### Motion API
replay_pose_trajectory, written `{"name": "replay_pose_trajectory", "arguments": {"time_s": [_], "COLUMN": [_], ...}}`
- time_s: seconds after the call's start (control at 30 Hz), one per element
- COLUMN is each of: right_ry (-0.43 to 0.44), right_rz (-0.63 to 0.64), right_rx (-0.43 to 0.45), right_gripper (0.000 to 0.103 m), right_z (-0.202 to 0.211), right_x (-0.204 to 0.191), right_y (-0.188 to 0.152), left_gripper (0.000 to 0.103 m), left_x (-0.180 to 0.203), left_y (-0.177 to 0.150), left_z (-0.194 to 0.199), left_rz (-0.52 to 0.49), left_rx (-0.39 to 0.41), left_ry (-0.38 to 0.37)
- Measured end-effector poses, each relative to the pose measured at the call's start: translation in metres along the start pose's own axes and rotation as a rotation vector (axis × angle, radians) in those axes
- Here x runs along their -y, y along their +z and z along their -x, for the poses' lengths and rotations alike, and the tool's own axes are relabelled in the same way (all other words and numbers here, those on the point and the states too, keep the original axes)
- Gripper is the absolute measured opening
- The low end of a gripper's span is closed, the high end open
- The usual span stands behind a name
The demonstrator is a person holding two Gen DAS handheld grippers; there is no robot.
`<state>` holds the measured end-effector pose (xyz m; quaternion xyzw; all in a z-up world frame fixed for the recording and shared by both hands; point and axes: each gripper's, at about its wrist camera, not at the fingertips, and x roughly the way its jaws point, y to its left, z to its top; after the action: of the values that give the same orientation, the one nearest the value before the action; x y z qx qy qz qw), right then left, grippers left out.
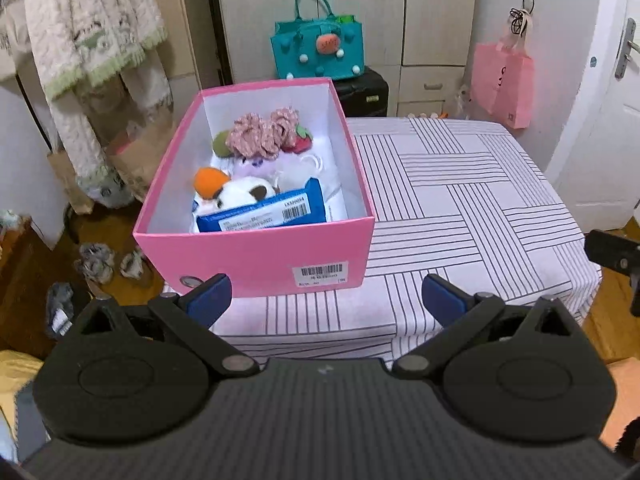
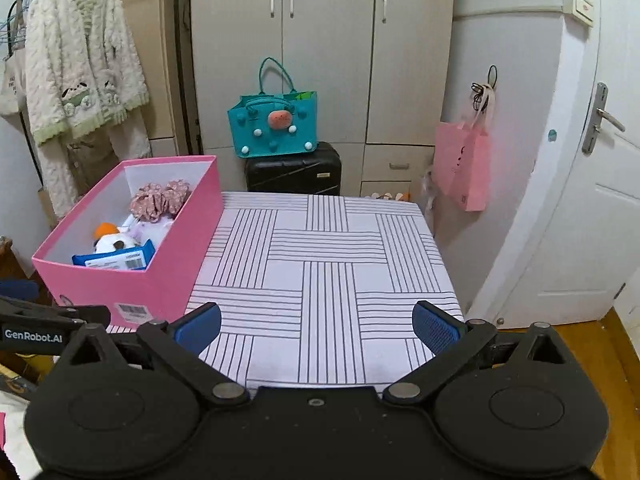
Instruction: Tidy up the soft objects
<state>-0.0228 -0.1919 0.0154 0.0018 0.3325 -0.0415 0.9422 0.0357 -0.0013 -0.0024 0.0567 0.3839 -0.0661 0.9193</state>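
On table's left, box [image 1: 256, 256] lengthwise, seemingly.

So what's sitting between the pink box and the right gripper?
Nothing: only bare striped tablecloth lies between the pink box and the right gripper, seen in the right wrist view.

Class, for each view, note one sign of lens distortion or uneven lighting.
Left wrist view: the white door bows, dark vignetting at the corners. Right wrist view: the door edge curves strongly, black corners show, and the striped tablecloth is evenly lit, without glare.
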Motion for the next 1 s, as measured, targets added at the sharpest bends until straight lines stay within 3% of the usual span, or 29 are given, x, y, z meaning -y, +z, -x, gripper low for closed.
{"name": "replay_pose_trajectory", "arguments": {"time_s": [0.13, 1.0], "right_ry": [0.024, -0.043], "right_rz": [0.005, 0.085], "right_rx": [-0.013, 0.095], "right_gripper": [0.103, 0.103], "right_z": [0.001, 0.01], "right_x": [-0.002, -0.018], "right_y": [-0.001, -0.018], "left_gripper": [0.103, 0.103], "left_x": [0.005, 0.007], "left_y": [-0.005, -0.019], "left_z": [0.009, 0.018], "left_rz": [-0.015, 0.027], "left_rx": [0.038, 0.122], "left_ry": [0.044, 0.042]}}
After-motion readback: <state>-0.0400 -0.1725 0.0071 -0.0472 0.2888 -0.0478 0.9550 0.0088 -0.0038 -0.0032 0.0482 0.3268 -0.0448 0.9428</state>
